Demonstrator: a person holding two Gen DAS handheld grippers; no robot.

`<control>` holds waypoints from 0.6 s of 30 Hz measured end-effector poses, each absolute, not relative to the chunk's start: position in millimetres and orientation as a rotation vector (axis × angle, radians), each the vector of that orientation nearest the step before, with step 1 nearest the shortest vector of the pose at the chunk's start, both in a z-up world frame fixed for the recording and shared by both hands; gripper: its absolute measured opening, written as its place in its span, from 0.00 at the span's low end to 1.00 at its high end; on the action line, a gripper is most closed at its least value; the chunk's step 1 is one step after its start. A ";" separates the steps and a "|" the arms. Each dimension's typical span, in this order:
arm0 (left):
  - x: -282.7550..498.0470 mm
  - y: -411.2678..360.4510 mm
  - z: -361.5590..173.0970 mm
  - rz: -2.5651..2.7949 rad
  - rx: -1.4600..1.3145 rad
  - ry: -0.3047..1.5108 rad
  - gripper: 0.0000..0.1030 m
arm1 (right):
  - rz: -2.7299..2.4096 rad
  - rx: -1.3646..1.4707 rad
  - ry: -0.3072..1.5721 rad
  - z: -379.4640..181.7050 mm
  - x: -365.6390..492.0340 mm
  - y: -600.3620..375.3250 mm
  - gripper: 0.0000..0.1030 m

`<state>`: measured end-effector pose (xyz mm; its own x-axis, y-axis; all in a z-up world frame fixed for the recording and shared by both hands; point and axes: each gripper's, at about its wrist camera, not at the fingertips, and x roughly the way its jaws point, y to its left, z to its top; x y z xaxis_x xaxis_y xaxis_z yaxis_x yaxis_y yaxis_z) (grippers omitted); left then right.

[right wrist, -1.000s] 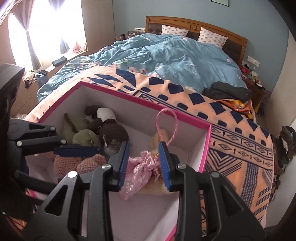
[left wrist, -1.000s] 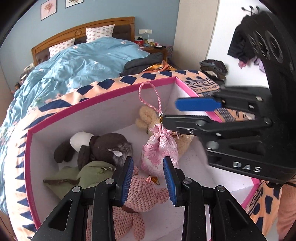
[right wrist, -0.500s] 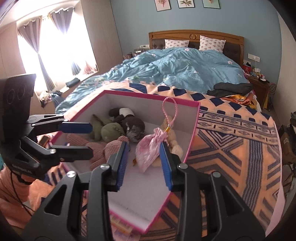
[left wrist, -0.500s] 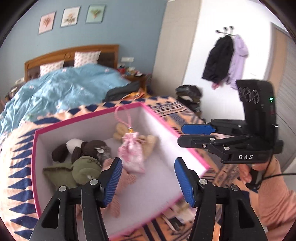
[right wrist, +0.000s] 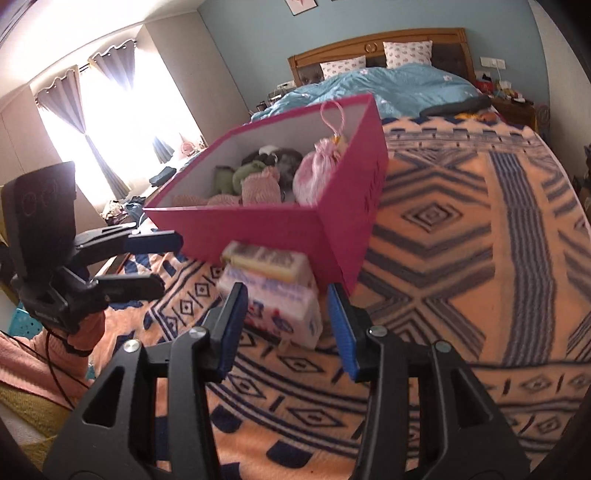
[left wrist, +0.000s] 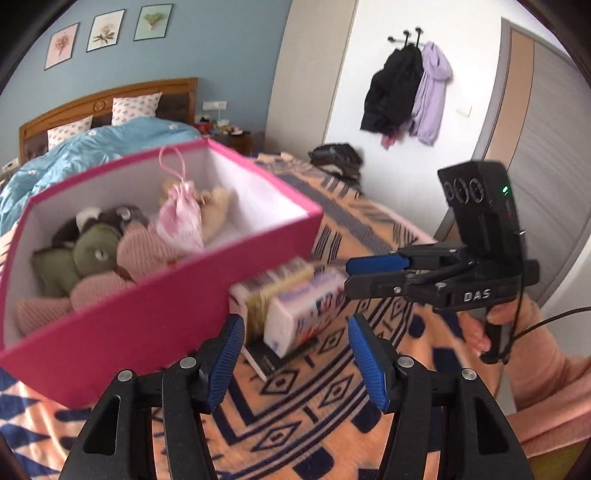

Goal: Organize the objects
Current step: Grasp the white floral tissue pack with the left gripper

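1 pink box [left wrist: 155, 314], 1 pink drawstring pouch [left wrist: 181, 221], 2 tissue packs [left wrist: 303, 310], 3 framed pictures [left wrist: 107, 31], 2 hanging coats [left wrist: 406, 88]

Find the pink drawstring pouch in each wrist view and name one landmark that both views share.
Left wrist view: the pink drawstring pouch sits upper left, inside the pink box, its loop pointing up.
Right wrist view: the pouch is above centre, against the box's right-hand wall.
Shared landmark: the wooden headboard behind the box.
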<state>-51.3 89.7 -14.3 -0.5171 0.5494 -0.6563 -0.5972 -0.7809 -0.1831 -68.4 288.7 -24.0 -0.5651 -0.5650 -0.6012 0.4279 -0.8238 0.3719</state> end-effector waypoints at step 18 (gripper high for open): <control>-56.1 99.3 -46.9 2.173 -1.117 -0.026 0.27 | -2.295 1.028 -0.297 -40.3 -56.0 278.3 0.41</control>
